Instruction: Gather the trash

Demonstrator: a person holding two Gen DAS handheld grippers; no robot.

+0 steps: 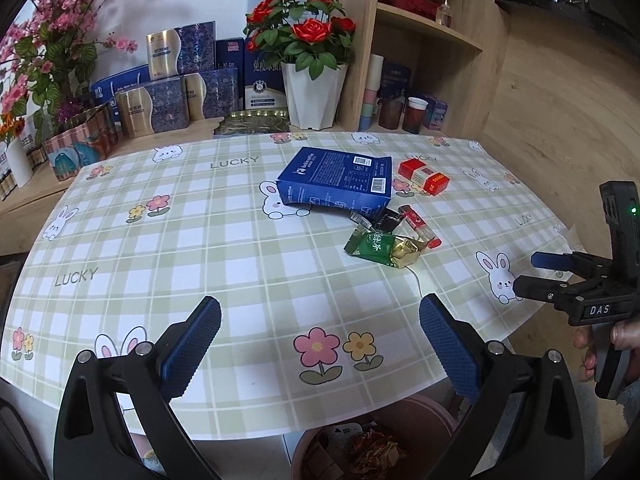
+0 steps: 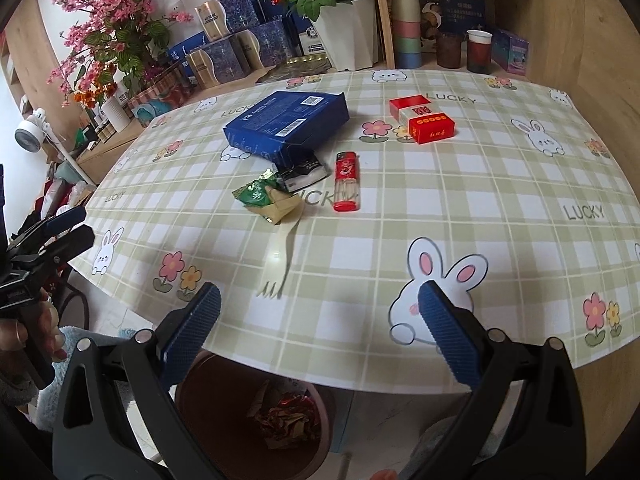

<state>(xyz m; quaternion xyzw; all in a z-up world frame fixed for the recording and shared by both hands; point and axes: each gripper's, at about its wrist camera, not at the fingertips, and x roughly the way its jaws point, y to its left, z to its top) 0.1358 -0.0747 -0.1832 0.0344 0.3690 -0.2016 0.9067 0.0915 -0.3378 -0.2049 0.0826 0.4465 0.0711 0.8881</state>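
Trash lies on the checked tablecloth (image 1: 200, 240): a crumpled green and gold wrapper (image 1: 380, 246) (image 2: 266, 198), a black wrapper (image 1: 386, 220) (image 2: 304, 172) and a pale plastic fork (image 2: 280, 256). Close by are a red lighter (image 1: 420, 226) (image 2: 346, 182), a blue box (image 1: 336, 178) (image 2: 286, 124) and a red cigarette pack (image 1: 424, 176) (image 2: 424, 118). My left gripper (image 1: 320, 302) hovers open and empty over the table's near edge. My right gripper (image 2: 320, 289) is open too, empty, just short of the fork's tines. Each gripper shows in the other's view: the right gripper (image 1: 528, 272), the left gripper (image 2: 82, 224).
A round bin (image 1: 400, 404) (image 2: 192, 384) with crumpled waste in it stands on the floor under the table's near edge. A white pot of red roses (image 1: 314, 92), stacked gift boxes (image 1: 172, 104) and cups (image 2: 478, 52) line the far side. A wooden shelf unit (image 1: 424, 28) rises behind.
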